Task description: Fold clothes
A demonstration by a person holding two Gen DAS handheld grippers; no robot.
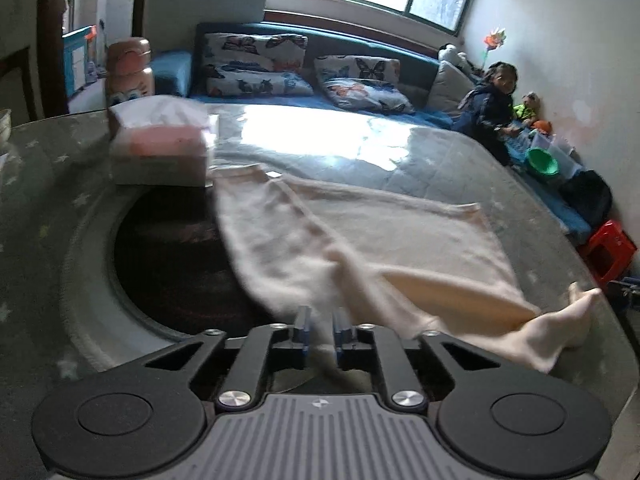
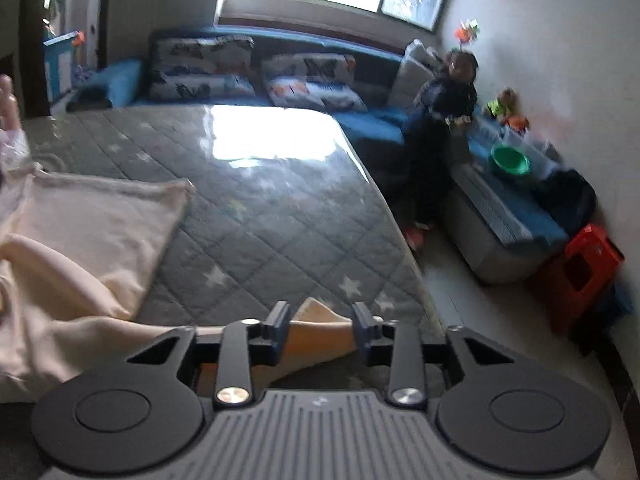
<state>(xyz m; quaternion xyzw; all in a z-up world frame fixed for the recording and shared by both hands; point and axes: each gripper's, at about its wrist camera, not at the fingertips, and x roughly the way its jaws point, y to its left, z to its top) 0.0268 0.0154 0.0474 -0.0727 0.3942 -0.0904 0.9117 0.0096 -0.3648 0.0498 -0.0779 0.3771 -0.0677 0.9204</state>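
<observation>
Left gripper pinches the soft cream knit garment; right gripper – jaws apart – straddles its sleeve on the quilted grey star-print table cover.

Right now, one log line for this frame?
task: fold clothes | left gripper: shut on cream garment | right gripper: open, straddling sleeve end | garment on table

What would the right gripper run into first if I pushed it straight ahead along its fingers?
Probably the cream garment: its near edge lies between the open fingers of the right gripper. Beyond that is only the grey quilted star-print cover. Depth is unclear in this fisheye view.
</observation>
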